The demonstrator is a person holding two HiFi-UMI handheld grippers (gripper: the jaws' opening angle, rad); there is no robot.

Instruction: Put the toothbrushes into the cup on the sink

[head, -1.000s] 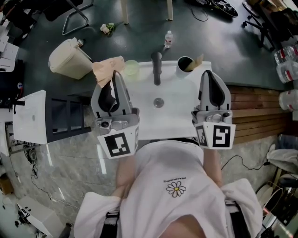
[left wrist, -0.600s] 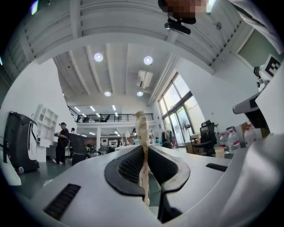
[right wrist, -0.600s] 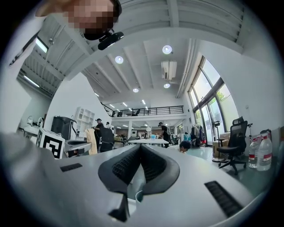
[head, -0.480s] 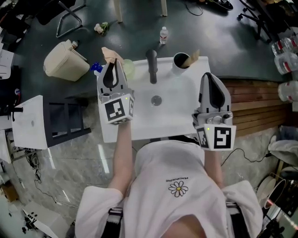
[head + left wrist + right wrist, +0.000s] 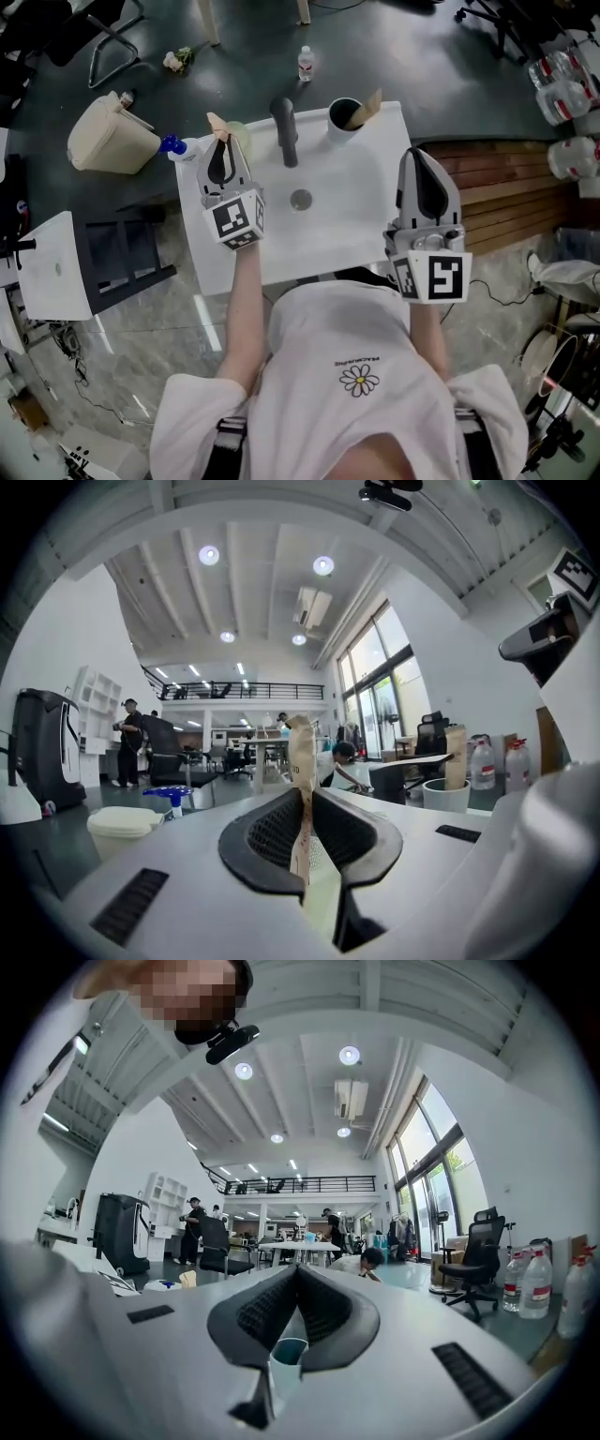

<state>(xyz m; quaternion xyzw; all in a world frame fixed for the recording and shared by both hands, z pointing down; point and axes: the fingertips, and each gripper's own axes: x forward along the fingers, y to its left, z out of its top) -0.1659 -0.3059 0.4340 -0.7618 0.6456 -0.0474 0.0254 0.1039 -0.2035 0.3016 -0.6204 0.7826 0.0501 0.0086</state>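
My left gripper (image 5: 221, 142) hovers over the back left corner of the white sink (image 5: 352, 211), shut on a tan paper-wrapped toothbrush (image 5: 217, 123). In the left gripper view the wrapped toothbrush (image 5: 301, 752) stands upright between the closed jaws of the left gripper (image 5: 304, 791) and sticks out past them. The cup (image 5: 344, 116) stands at the sink's back right, beside the dark faucet (image 5: 284, 131), and holds another wrapped toothbrush (image 5: 368, 104). The same cup (image 5: 446, 795) shows at the right of the left gripper view. My right gripper (image 5: 424, 156) hangs over the sink's right edge, shut, with nothing past its tips (image 5: 296, 1267).
A pale green cup (image 5: 240, 138) sits just behind my left gripper. A blue-capped item (image 5: 170, 144) and a beige bin (image 5: 105, 142) lie left of the sink. A black rack (image 5: 131, 246) stands lower left, wooden slats (image 5: 502, 187) to the right.
My left gripper has moved away from my body toward the sink's back left corner, carrying the wrapped toothbrush. The right gripper has held its place.
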